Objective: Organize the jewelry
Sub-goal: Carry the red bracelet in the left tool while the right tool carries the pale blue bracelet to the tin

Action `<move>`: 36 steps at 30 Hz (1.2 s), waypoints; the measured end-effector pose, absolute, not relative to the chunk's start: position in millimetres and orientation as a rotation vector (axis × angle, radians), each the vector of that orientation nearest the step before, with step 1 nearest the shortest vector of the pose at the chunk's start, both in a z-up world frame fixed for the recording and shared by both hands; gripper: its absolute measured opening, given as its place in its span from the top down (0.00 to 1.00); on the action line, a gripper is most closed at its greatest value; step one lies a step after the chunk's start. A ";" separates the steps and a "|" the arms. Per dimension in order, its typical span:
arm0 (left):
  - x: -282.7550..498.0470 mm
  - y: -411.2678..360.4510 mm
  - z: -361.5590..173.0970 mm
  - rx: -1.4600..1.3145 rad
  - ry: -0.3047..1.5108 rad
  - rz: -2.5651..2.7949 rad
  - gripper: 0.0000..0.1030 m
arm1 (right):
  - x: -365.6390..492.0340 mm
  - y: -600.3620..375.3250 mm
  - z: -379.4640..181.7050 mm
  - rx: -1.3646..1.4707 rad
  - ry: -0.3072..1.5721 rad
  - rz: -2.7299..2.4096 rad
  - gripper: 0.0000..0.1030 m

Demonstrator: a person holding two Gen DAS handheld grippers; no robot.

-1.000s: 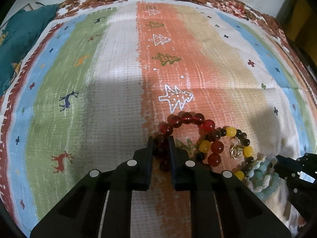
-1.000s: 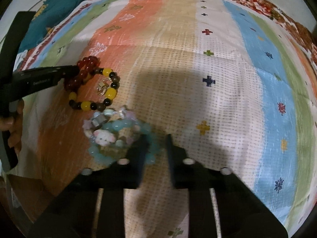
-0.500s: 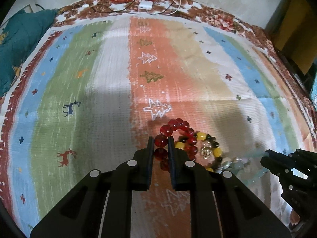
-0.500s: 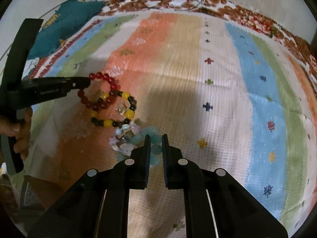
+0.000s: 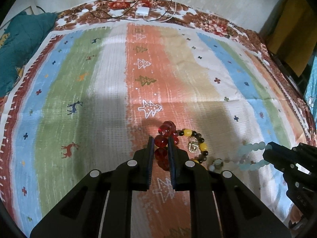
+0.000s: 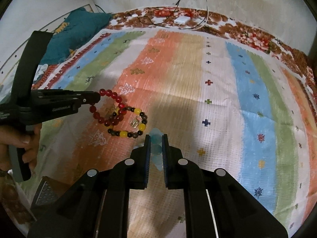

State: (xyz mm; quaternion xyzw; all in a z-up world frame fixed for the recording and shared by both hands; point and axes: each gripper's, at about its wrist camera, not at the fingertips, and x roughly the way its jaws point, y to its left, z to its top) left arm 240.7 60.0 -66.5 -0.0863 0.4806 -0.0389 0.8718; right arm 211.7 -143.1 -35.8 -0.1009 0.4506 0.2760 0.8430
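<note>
My left gripper [image 5: 160, 141] is shut on a red bead bracelet [image 5: 166, 128], whose loop hangs from its fingers above the striped cloth [image 5: 111, 107]. A yellow-and-dark bead bracelet [image 5: 198, 146] with a gold charm hangs tangled against the red loop [image 6: 108, 94]; whether it touches the cloth I cannot tell. My right gripper [image 6: 156, 138] is shut on a pale aqua bead bracelet [image 6: 156, 133], which shows stretched to the left of it in the left wrist view [image 5: 251, 148]. The left gripper [image 6: 98, 97] comes in from the left, held by a hand [image 6: 29, 138].
A teal cushion [image 5: 21, 45] lies at the cloth's far left. A white charger [image 5: 142, 11] with cables sits at the far edge by the wall. A dark box [image 6: 44, 194] stands near the lower left, and yellow-brown furniture [image 5: 287, 29] at the right.
Both grippers have risen, each with its bracelet. The aqua bracelet has come up off the cloth and apart from the yellow-and-dark one, which stays with the red loop.
</note>
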 end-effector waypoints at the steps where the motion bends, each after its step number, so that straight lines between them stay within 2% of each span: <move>1: 238.7 59.4 -64.6 -0.181 1.001 -0.083 0.87 | 210.1 -143.2 -33.0 -0.213 0.944 0.587 0.88; 16: 210.9 54.6 -40.0 -0.200 0.956 -0.099 0.87 | 181.8 -149.5 -6.1 -0.190 0.885 0.616 0.88; 36: 163.8 36.3 -18.7 -0.169 0.904 -0.140 0.87 | 158.9 -157.0 -0.9 -0.172 0.871 0.627 0.88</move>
